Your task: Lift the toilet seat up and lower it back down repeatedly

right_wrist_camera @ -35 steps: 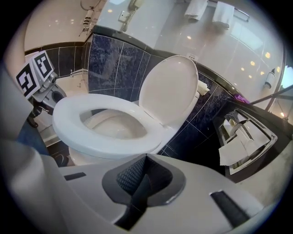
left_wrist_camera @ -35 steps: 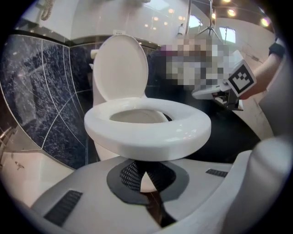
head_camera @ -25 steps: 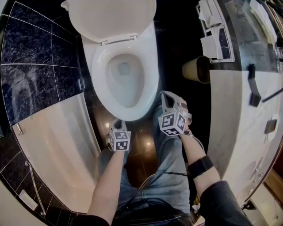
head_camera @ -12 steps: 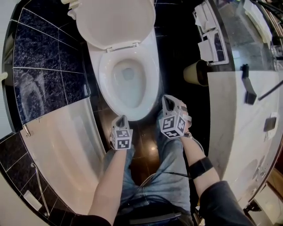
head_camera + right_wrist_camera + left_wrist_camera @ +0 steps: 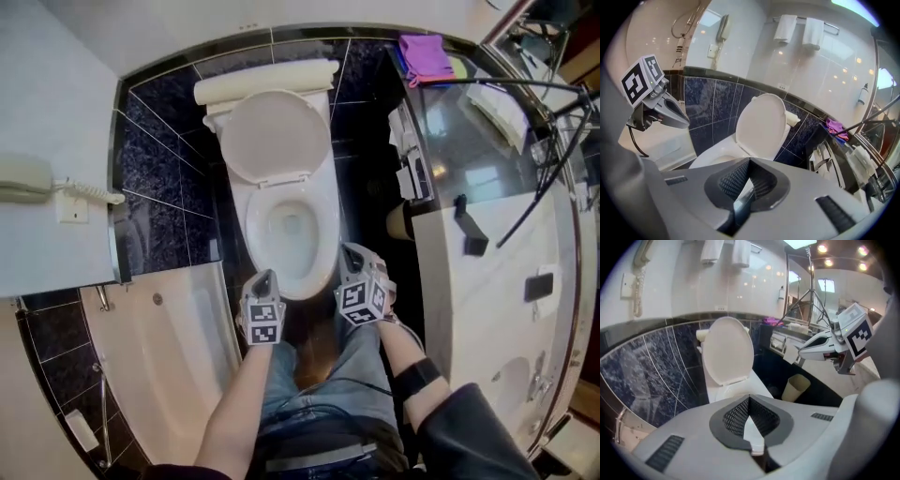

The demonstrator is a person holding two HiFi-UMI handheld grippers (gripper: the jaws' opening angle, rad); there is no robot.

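The white toilet (image 5: 258,234) stands against the dark tiled wall. Its lid and seat (image 5: 274,136) are raised and lean back on the tank; they also show as an upright oval in the left gripper view (image 5: 727,351) and the right gripper view (image 5: 761,123). The bowl is uncovered. My left gripper (image 5: 263,279) hangs just short of the bowl's front left rim, shut and holding nothing (image 5: 750,399). My right gripper (image 5: 352,253) is beside the front right rim, also shut and holding nothing (image 5: 749,161). Neither gripper touches the toilet.
A white bathtub (image 5: 178,347) runs along the left. On the right are a tan waste bin (image 5: 401,220) and a marble vanity counter (image 5: 478,281) with a purple cloth (image 5: 425,52). A wall phone (image 5: 23,178) hangs at the left. The person's jeans-clad legs fill the floor below.
The head view has pulled back and tilted up, so the toilet looks smaller and more wall shows. Both grippers stay shut in front of the bowl; the seat stays up.
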